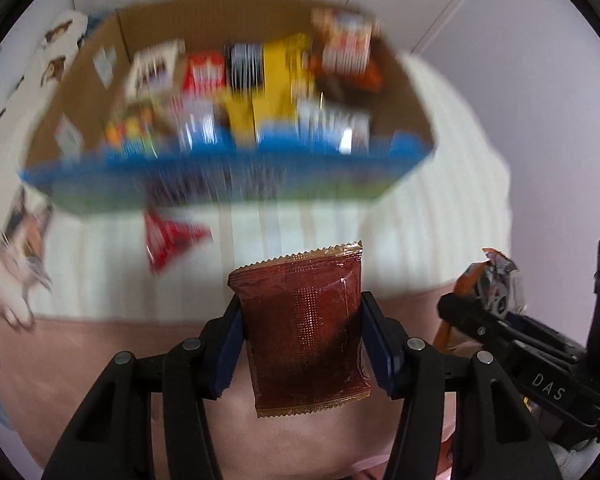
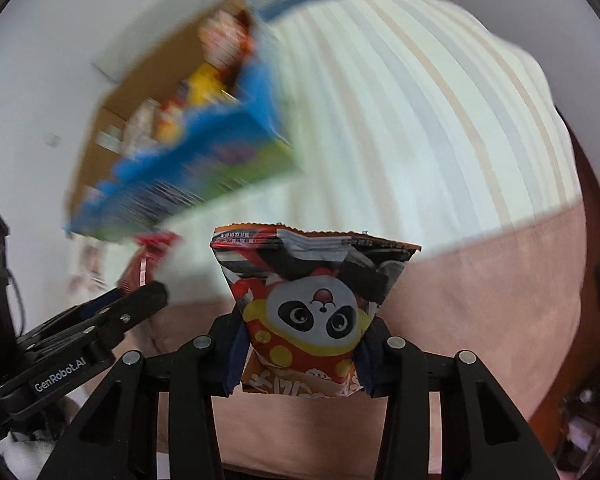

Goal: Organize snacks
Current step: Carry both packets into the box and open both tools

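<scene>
My left gripper (image 1: 300, 320) is shut on a dark red-brown snack packet (image 1: 304, 328), held upright above the bed. My right gripper (image 2: 300, 344) is shut on an orange panda snack bag (image 2: 312, 308); it also shows at the right of the left wrist view (image 1: 488, 292). An open cardboard box (image 1: 204, 184) with a blue and green front holds several snack packs and stands ahead on the striped blanket; it shows in the right wrist view at upper left (image 2: 172, 176). A red snack packet (image 1: 168, 240) lies on the blanket in front of the box.
A white striped blanket (image 2: 400, 120) covers the bed, with a pink sheet (image 2: 480, 300) nearer. A cat-print fabric (image 1: 16, 248) lies at the left. A white wall and door stand behind the box.
</scene>
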Demonstrator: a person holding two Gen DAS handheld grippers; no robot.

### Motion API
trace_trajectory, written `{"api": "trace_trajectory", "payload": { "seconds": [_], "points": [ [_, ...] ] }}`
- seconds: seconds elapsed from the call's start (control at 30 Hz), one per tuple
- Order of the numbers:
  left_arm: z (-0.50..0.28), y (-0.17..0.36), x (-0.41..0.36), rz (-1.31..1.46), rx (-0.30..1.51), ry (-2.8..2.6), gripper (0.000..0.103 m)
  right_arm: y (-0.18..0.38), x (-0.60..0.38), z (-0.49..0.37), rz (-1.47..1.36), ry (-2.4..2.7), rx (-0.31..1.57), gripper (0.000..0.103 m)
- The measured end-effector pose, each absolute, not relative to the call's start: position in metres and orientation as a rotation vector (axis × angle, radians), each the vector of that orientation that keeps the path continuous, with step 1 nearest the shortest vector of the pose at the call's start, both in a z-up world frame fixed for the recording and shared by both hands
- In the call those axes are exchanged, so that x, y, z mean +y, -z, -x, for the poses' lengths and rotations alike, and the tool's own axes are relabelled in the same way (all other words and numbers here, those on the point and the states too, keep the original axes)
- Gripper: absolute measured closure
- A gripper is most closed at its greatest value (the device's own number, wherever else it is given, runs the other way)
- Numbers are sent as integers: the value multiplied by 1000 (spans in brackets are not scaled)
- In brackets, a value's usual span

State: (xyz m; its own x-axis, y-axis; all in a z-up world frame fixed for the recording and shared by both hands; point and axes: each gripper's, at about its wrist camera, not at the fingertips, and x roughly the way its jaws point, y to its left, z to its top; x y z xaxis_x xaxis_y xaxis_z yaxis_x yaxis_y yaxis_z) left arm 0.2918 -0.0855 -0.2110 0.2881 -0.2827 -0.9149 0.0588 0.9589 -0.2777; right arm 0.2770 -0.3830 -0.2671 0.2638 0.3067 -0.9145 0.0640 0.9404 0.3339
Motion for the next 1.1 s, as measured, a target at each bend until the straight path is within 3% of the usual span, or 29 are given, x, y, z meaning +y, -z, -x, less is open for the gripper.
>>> {"api": "trace_trajectory", "payload": {
  "seconds": [0.17,0.37,0.77,0.8,0.83,0.87,0.93,1.1],
  "points": [
    [-337,154,-53,212,1174,219,51,209,-360,-318,-350,-285,1218,57],
    [-402,126,-1,149,1152,112,51,174,-312,-400,-330,-386,1168,57],
    [-510,203,63,134,1412,-46,49,229,-231,-539,-206,-407,1355,55],
    [-512,208,65,144,1423,-66,46,237,-228,-544,-199,-398,1384,41],
    [-516,215,69,178,1442,-69,38,244,-224,-549,-178,-385,1405,12],
    [-519,221,72,206,1454,-66,26,250,-222,-552,-153,-379,1423,2],
    [-521,227,74,242,1458,-57,15,259,-218,-556,-127,-364,1430,1],
    [-520,229,71,256,1454,-54,14,267,-216,-558,-83,-350,1430,1]
  ]
}}
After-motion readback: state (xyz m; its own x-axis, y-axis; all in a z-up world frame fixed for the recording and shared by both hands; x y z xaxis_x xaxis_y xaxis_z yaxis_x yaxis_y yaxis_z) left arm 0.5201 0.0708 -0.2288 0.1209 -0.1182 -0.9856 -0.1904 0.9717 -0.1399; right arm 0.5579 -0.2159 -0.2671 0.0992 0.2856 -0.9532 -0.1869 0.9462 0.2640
